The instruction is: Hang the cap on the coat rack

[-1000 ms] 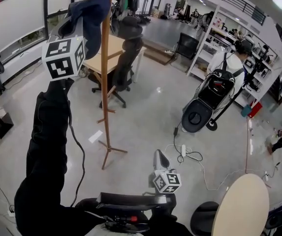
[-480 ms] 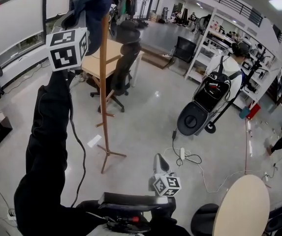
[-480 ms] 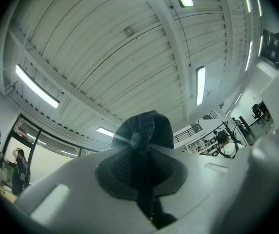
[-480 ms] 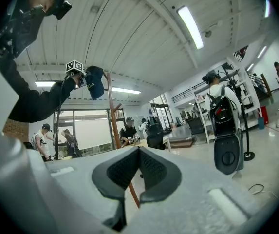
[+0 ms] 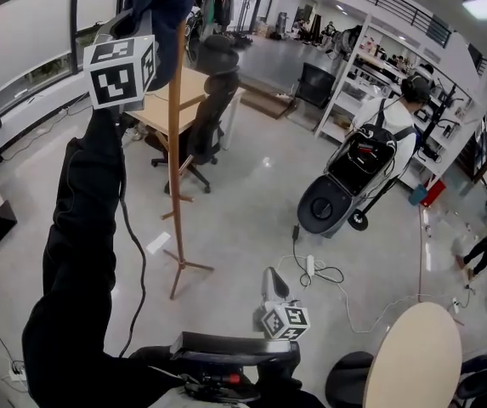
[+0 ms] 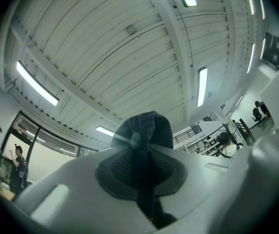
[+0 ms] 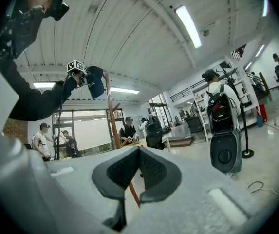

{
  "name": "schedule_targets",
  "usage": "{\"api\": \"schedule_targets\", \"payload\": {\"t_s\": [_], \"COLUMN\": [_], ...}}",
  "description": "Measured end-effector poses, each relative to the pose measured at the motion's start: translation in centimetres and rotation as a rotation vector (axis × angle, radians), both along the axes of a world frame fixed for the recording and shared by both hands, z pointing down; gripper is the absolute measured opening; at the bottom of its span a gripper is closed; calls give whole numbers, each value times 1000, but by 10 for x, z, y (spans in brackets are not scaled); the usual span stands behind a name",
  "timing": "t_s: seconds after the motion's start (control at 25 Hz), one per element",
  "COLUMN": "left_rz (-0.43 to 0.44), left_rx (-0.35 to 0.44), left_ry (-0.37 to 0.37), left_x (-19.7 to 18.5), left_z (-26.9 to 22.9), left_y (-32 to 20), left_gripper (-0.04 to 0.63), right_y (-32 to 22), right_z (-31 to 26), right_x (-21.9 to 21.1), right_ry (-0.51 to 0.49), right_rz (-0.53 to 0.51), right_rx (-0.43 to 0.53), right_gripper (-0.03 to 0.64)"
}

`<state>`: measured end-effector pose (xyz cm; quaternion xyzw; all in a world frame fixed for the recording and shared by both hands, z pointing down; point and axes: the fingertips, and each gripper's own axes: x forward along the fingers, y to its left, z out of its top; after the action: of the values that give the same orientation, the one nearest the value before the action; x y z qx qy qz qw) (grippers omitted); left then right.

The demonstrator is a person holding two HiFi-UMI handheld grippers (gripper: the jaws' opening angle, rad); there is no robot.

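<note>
A navy blue cap (image 5: 162, 7) hangs from my left gripper (image 5: 131, 25), which is raised high on an outstretched dark-sleeved arm. The cap is right at the top of the wooden coat rack (image 5: 173, 143); I cannot tell whether it touches the pole. In the left gripper view the cap (image 6: 144, 130) is pinched between the shut jaws of the left gripper (image 6: 141, 179), against the ceiling. My right gripper (image 5: 270, 280) stays low near the body, shut with nothing in it. From the right gripper (image 7: 139, 167) I see the cap (image 7: 94, 82) beside the rack (image 7: 112, 116).
Behind the rack stand a black office chair (image 5: 207, 100) and a wooden table (image 5: 190, 87). A person with a backpack (image 5: 379, 134) stands at the right by a black wheeled device (image 5: 324, 204). Cables and a power strip (image 5: 311, 266) lie on the floor. A round tabletop (image 5: 413, 355) is near right.
My left gripper has carried the cap a little higher and rightward, so the cap now sits over the top of the rack's pole. The right gripper has barely moved.
</note>
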<state>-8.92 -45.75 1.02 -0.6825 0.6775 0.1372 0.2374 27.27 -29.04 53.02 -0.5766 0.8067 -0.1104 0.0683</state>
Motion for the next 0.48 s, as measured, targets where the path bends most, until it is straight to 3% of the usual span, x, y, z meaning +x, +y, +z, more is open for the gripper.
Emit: {"api": "schedule_targets", "payload": {"t_s": [0.48], "left_rz": [-5], "left_rx": [-25], "left_ry": [-16], "left_x": [6], "left_z": [1], "left_y": [-19], "left_gripper": [16], "right_y": [2], "right_z": [6], "right_x": [6], "right_ry": [-9], "right_rz": [16], "right_rx": [-18], "right_gripper": [3]}}
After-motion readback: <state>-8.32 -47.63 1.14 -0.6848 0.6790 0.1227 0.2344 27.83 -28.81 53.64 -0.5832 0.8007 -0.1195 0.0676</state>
